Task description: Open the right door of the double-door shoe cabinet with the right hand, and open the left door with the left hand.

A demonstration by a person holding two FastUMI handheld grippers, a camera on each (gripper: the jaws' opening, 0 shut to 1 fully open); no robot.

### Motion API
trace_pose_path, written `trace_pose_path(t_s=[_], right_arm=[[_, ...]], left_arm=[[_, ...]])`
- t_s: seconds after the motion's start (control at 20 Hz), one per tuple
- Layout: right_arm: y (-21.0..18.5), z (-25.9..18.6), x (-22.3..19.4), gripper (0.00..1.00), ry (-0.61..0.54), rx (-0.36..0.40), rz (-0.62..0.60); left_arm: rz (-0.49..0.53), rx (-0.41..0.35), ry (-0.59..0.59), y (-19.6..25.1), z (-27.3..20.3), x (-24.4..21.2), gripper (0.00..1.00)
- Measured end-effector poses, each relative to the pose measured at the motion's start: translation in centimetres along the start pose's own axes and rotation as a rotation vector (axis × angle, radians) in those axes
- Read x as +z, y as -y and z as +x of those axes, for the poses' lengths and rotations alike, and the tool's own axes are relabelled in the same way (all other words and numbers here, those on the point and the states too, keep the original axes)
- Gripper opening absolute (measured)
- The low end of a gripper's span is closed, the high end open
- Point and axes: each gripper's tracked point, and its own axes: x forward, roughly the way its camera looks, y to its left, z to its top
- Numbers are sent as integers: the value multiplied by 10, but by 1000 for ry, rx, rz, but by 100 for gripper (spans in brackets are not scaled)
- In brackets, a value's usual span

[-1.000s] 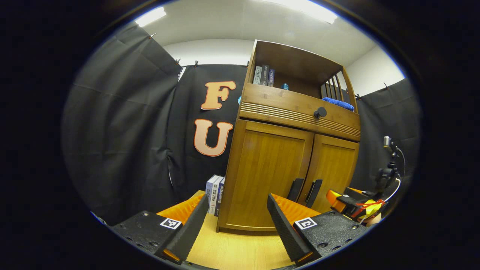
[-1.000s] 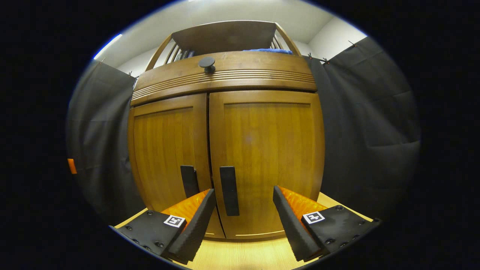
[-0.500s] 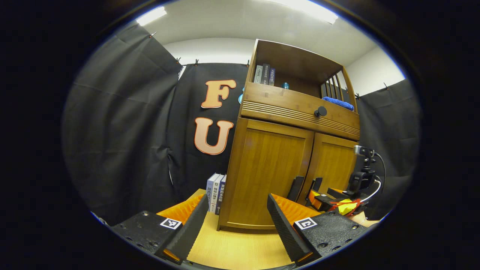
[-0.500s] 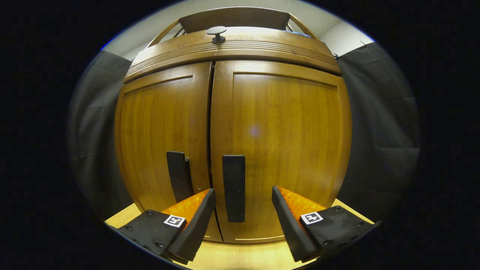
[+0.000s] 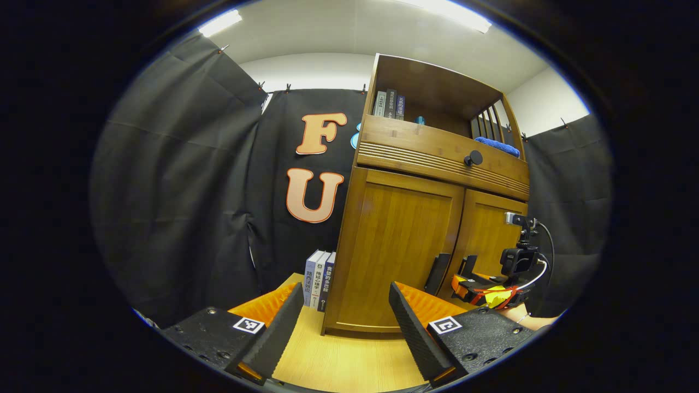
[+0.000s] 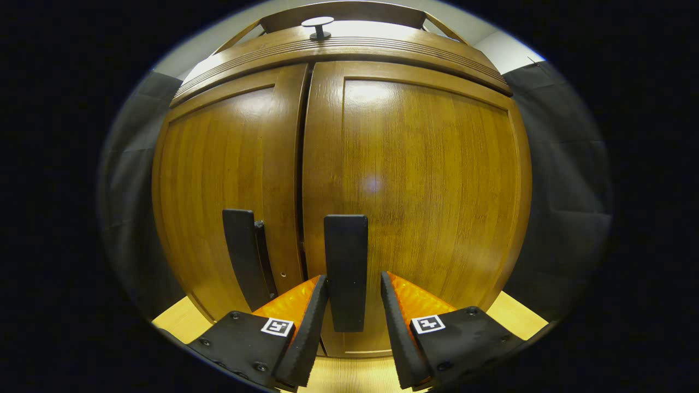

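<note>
1. The shoe cabinet [image 6: 382,164] stands on the wooden worktop [image 5: 349,360] – both its doors are shut.
2. In the right gripper view, the right door [image 6: 415,185] sits at about 1 o'clock and the left door [image 6: 218,191] at about 10 o'clock.
3. The right door's dark handle [image 6: 345,267] hangs low, near 6 o'clock, and stands upright.
4. The right gripper [image 6: 354,305] has its jaws part open, one on each side of that handle. They are very close to it, but I cannot tell if they touch it.
5. The left door's handle [image 6: 240,256] is at about 8 o'clock in that view, just beside the gap between the doors.
6. A round knob [image 6: 318,24] sticks out of the drawer at 12 o'clock.
7. In the left gripper view, the left gripper [image 5: 344,322] has its jaws wide open and holds nothing. It hangs over the worktop, well apart from the cabinet.
8. There the cabinet is at about 2 o'clock, and the other gripper [image 5: 480,286] is low at about 4 o'clock, right by the two handles.
9. Some books [image 5: 319,278] stand on the worktop, just beside the cabinet's left side.
10. More books [image 5: 389,103] and a blue cloth [image 5: 497,146] rest on the open shelf on top – up near 1 o'clock.
</note>
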Motion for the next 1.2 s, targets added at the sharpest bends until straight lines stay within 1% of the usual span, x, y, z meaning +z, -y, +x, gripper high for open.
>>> trace_pose_path(t_s=[0.05,0.1,0.2,0.25,0.3,0.35,0.45,0.55,0.6,0.65,0.7,0.8,0.85,1.15,1.2], right_arm=[[-2,2,-2,60,1,4,3],[-6,2,-2,48,-4,12,3],[-6,4,-2,48,-1,1,-6],[-5,5,-3,34,-3,-1,-3],[-6,4,-1,38,-1,-2,-1],[-5,6,-3,38,-3,-5,-9],[-5,4,-4,33,-16,-4,-9],[-5,6,-4,33,-25,8,-7],[-5,2,-4,29,-27,13,-4],[-5,0,-4,29,-23,16,-3],[-4,-4,-4,34,-21,18,-3],[-3,-13,-6,25,-22,22,-4],[-2,-18,-8,29,-26,24,-5],[7,-50,-13,29,-31,26,-7],[10,-55,-14,34,-31,26,-9]], left_arm=[[1,2,-2,-1,1,-1,91],[3,5,-3,-2,1,-1,91],[7,15,-1,-5,1,-1,91],[7,20,0,-7,1,0,91],[6,23,2,-8,1,0,91],[5,24,4,-7,1,1,91],[6,25,6,-7,1,1,91],[4,25,10,-5,0,2,91],[1,26,10,-5,-1,2,91],[-3,25,8,-3,-2,1,91],[-8,22,6,-1,-2,0,91],[-10,16,2,3,-3,-1,91],[-10,13,1,5,-4,-2,91],[-12,-17,0,26,-9,-3,91],[-14,-21,0,30,-10,-3,91]])
